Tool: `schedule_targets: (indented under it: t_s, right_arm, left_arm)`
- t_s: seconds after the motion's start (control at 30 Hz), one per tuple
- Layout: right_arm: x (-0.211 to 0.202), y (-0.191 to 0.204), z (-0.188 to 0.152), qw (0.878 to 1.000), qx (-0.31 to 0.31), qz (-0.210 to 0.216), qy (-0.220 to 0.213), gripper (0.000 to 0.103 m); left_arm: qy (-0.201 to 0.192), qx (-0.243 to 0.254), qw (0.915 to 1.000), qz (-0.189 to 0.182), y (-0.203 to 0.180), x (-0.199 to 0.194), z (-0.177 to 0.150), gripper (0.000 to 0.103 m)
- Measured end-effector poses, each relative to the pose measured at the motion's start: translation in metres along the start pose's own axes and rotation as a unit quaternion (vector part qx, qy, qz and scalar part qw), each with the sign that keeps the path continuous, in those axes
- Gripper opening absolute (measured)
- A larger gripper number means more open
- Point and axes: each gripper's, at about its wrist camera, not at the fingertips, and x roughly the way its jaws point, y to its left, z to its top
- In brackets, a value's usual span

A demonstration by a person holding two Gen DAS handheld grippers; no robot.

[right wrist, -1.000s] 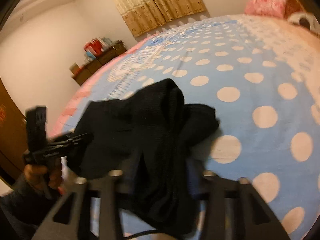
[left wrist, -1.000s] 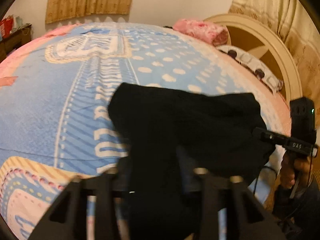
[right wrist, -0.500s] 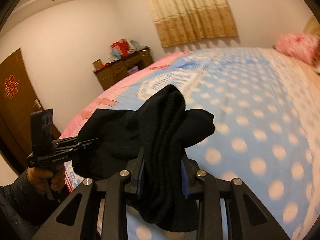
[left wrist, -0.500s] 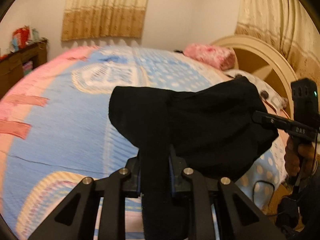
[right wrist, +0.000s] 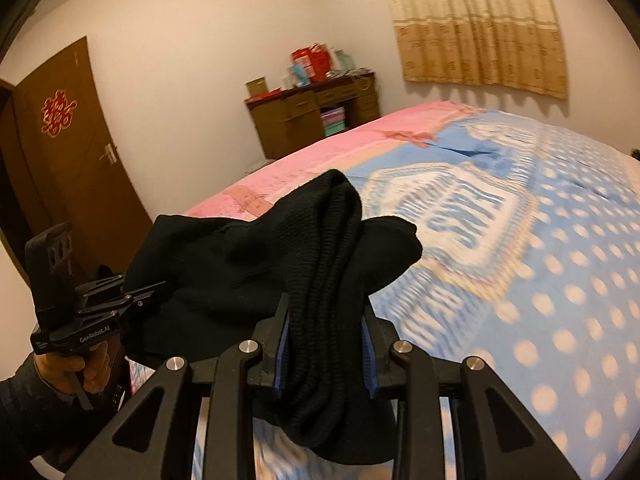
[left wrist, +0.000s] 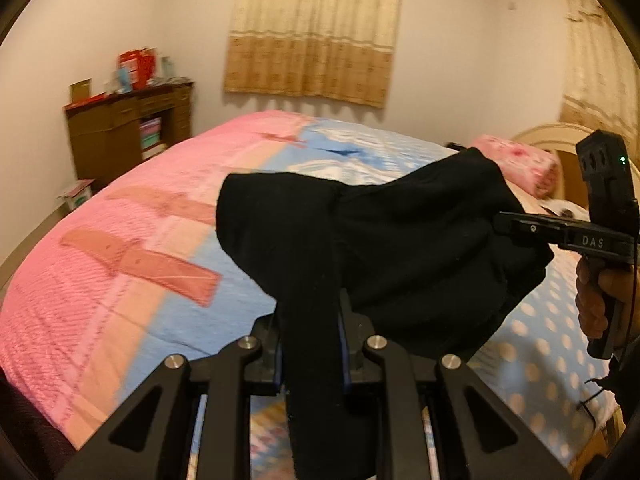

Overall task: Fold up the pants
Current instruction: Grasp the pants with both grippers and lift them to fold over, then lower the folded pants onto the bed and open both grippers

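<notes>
Each hand-held gripper is matte black: the left hand-held gripper [left wrist: 312,354] has angular cut-out linkage arms, silver round screws and blue-edged pads; the right hand-held gripper [right wrist: 325,354] matches. One body reads "DAS" beside a green light, the other "GenRobot.AI". A dark sleeve [right wrist: 24,412] covers the left wrist.

White walls [right wrist: 208,40], tan curtains [left wrist: 316,32], brown dresser [left wrist: 120,136] in corner, brown door [right wrist: 68,152] left, pink-blue quilted bed [left wrist: 120,264], warm light.

Black pants [left wrist: 400,248] hang above a bedspread [left wrist: 120,264], pink at the dresser [left wrist: 120,140] side, blue with pale dots elsewhere.
</notes>
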Motion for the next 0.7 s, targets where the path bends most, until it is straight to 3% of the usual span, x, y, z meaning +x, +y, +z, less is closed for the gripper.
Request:
schedule_targets:
  t_s: [0.37,0.7]
  right_arm:
    - [0.091,0.007,0.034,0.999,-0.020,0.022,0.023,0.030]
    - [0.171,-0.023,0.025,0.996,0.016,0.040,0.080,0.030]
  left_arm:
    - [-0.003,-0.020,0.9976,0.066,0.045,0.032,0.001,0.020]
    - [0.045,-0.049,0.9948,0.077,0.062,0.064,-0.018,0.021]
